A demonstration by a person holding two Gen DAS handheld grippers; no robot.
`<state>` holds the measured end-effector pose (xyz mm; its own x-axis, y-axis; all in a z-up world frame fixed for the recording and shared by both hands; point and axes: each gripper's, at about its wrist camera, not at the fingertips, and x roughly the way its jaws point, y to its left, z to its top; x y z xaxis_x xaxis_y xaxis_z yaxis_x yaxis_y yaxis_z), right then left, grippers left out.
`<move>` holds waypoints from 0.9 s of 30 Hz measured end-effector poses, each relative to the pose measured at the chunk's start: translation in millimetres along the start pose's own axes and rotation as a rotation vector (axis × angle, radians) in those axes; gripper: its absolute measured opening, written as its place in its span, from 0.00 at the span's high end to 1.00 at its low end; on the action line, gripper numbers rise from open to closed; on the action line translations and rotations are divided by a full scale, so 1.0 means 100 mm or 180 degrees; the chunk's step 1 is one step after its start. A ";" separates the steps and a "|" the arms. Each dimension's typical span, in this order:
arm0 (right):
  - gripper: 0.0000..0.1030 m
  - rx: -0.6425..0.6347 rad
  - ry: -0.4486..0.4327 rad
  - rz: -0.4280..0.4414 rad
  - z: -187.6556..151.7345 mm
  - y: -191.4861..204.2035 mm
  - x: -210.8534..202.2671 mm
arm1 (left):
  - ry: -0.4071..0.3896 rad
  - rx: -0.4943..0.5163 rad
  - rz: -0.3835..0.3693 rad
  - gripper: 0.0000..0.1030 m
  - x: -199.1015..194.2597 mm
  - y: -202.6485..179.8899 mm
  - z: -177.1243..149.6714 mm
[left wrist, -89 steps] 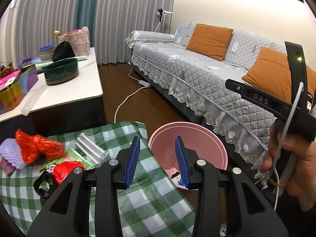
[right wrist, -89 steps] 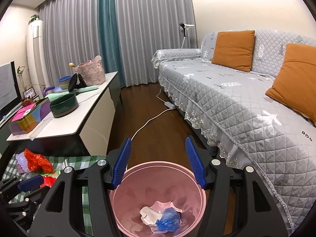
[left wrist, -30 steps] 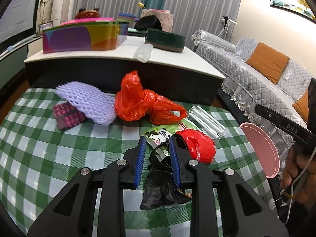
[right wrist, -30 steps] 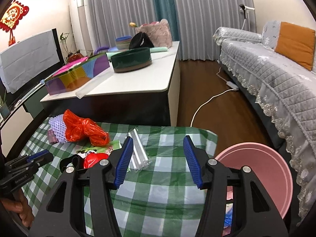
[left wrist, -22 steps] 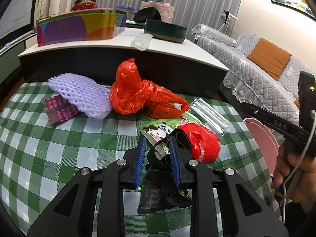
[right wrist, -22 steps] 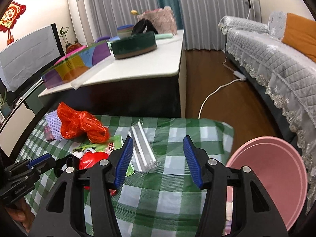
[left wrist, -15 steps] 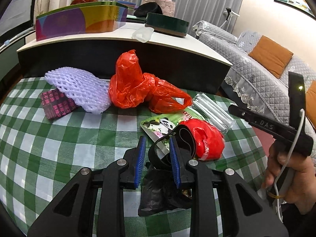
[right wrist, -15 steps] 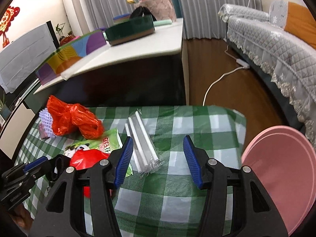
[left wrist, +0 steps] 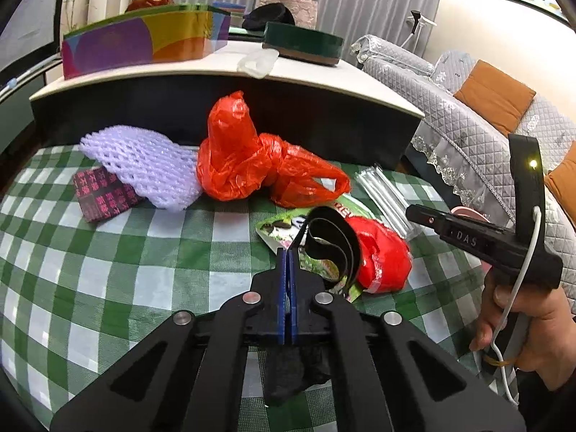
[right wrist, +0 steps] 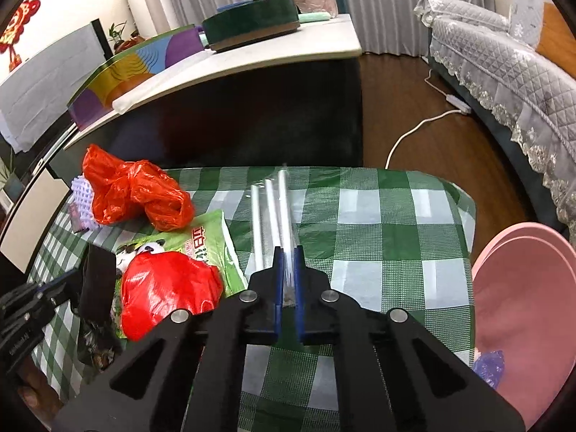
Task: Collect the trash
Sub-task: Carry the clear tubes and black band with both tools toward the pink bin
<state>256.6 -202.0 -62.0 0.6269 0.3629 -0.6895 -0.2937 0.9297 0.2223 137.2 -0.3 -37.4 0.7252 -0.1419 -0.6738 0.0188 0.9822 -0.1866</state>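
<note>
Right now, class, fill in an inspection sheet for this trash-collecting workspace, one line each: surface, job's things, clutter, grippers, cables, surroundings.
Surface: green checked tablecloth, wrinkled at its far edge.
Job's things: clear straw packet, black bag, orange bag, red bag, green panda wrapper, purple foam net, dark patterned packet; pink bin beside the table, blue scrap inside.
Clutter: nothing seen.
Grippers: left gripper fingers shut on the black bag; right gripper fingers shut on the clear straw packet.
Cables: white cable on the floor; white lead on the right gripper's handle.
Surroundings: white-topped table with boxes, grey sofa, curtains.
</note>
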 end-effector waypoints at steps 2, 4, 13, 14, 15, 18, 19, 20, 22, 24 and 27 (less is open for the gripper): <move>0.95 -0.0023 -0.0051 0.0014 0.01 0.02 -0.06 | -0.0047 0.0008 0.0011 0.99 -0.04 -0.01 0.02; 0.95 -0.0033 -0.0131 0.0011 0.03 0.03 -0.17 | -0.0096 0.0012 0.0022 0.99 -0.09 -0.02 0.04; 0.95 -0.0148 -0.0447 -0.0008 0.04 0.14 -0.72 | -0.0332 0.0071 0.0019 0.99 -0.35 -0.08 0.12; 0.95 -0.0157 -0.0463 -0.0013 0.03 0.16 -0.78 | -0.0356 0.0076 0.0015 0.99 -0.38 -0.09 0.12; 0.95 -0.0169 -0.0483 -0.0023 0.02 0.17 -0.85 | -0.0379 0.0081 0.0009 0.99 -0.42 -0.10 0.13; 0.95 -0.0223 -0.0563 -0.0072 0.00 0.20 -1.06 | -0.0442 0.0108 -0.0005 0.99 -0.52 -0.14 0.14; 0.95 -0.0236 -0.0605 -0.0091 0.00 0.21 -1.16 | -0.0461 0.0123 -0.0005 0.99 -0.56 -0.15 0.13; 0.95 -0.0241 -0.0638 -0.0105 0.00 0.22 -1.23 | -0.0475 0.0133 -0.0009 0.99 -0.59 -0.17 0.13; 0.95 -0.0243 -0.0721 -0.0146 -0.01 0.22 -1.43 | -0.0498 0.0150 -0.0021 0.99 -0.65 -0.20 0.12; 0.95 -0.0251 -0.0766 -0.0167 -0.03 0.24 -1.59 | -0.0528 0.0170 -0.0034 0.99 -0.71 -0.24 0.12; 0.95 -0.0294 -0.0852 -0.0198 -0.06 0.23 -1.88 | -0.0572 0.0208 -0.0067 0.99 -0.80 -0.31 0.11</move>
<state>128.0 -249.1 68.7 0.8103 0.3204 -0.4906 -0.3054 0.9455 0.1130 86.1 -18.5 30.0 0.8353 -0.1441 -0.5305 0.0758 0.9860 -0.1485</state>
